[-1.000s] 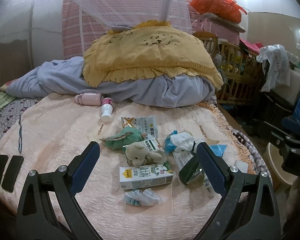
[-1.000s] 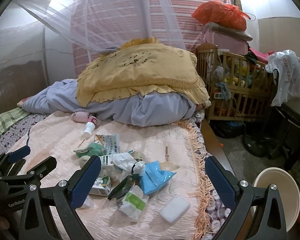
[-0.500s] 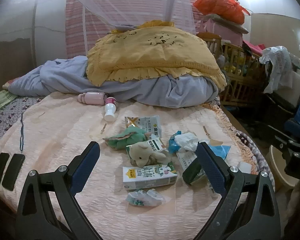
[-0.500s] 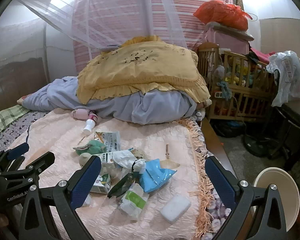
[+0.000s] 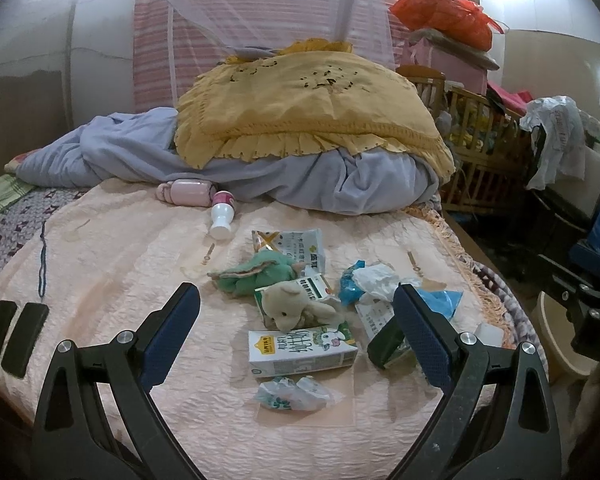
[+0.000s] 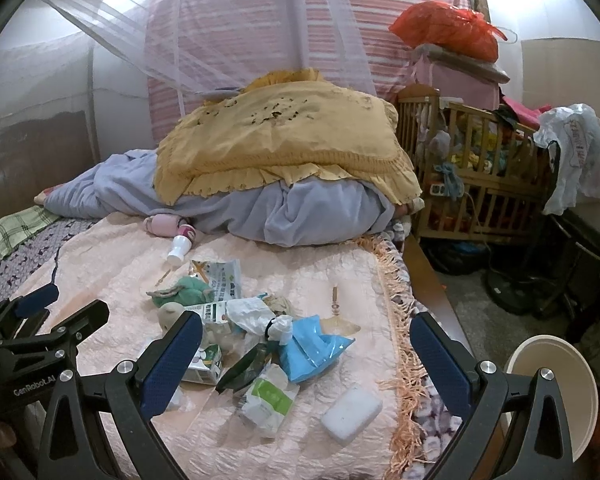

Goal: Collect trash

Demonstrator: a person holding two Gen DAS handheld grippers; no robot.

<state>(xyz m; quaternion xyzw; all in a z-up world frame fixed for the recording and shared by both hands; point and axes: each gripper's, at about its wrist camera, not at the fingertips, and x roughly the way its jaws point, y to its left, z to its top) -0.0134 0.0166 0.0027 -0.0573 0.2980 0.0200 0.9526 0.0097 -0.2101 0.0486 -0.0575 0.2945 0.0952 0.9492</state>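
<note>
Trash point(image 5: 302, 351) litters pink bedspread point(image 5: 112, 256); cluttered crib point(image 6: 480, 168) beside bed.

Peach quilt point(image 5: 112, 264), yellow pillow point(image 5: 308, 108), blue wrapper point(image 6: 312, 348), possibly plastic.

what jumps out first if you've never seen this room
The litter heap in the middle of the pink bedspread: milk cartons, wrappers, a blue bag and two soft toys. Behind it, a yellow pillow tops a grey quilt. Both grippers, left and right, hang open before the heap.
</note>
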